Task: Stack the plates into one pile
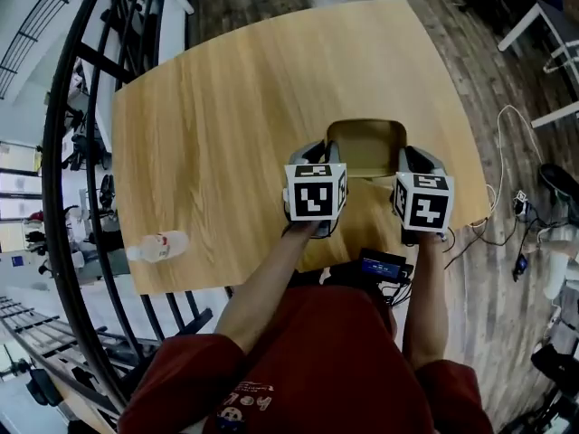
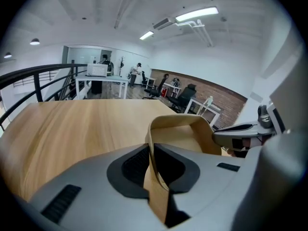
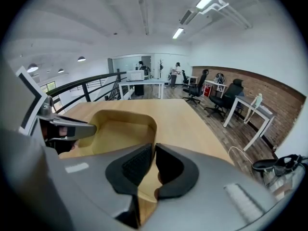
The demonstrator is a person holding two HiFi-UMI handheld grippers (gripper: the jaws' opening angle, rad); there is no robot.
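Two grippers held out over a wooden table (image 1: pixel 235 107), one in each hand. Between them, one tan plate (image 1: pixel 366 147), square with round corners and a raised rim all the way around. Held by both sides at once, near the front edge of the table, close to the person.

Left gripper (image 1: pixel 318 152): jaws pinched on the left rim of the plate. One black pad on the inside of the wall and one on the outside, with the thin tan rim squeezed between them. Easy to see in the left gripper view.

Right gripper (image 1: pixel 413 156): the same kind of grip on the right rim. Jaws almost together, with the tan wall caught between the two black pads.

Inside the plate: only its own smooth tan floor in sight. Hard to tell whether resting on the table or lifted just above it.

Off to the left, right at the table's edge and well apart from the plate: a clear plastic bottle (image 1: pixel 158 245) with a red label. Too small to tell what is inside, or whether standing or lying down.

Past the left side of the table, a black railing (image 1: pixel 68 152). At the bottom of the head view, red sleeves (image 1: pixel 181 369) and bare arms reaching forward to the grippers.
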